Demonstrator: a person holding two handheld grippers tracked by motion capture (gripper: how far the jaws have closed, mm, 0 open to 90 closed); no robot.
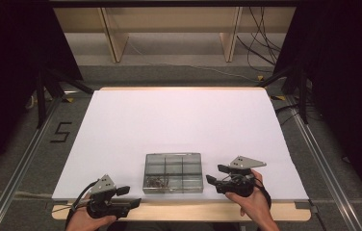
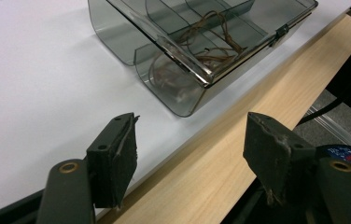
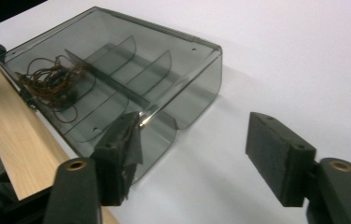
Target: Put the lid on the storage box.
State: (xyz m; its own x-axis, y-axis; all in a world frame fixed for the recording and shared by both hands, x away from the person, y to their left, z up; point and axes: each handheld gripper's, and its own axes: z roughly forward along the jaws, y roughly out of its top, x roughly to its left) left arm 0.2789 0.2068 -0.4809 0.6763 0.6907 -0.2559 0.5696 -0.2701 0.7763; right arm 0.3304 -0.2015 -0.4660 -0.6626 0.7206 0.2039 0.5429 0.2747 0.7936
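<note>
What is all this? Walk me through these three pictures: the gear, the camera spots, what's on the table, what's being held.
A person holds a two-jaw tool in each hand: the left gripper and the right gripper. One picture looks down from above; the other two come from cameras riding on each gripper, looking along its black jaws. On the white table sits a smoky clear plastic box with compartments; one holds a tangle of thin brown cords. Both grippers stand open beside the box, holding nothing.
</note>
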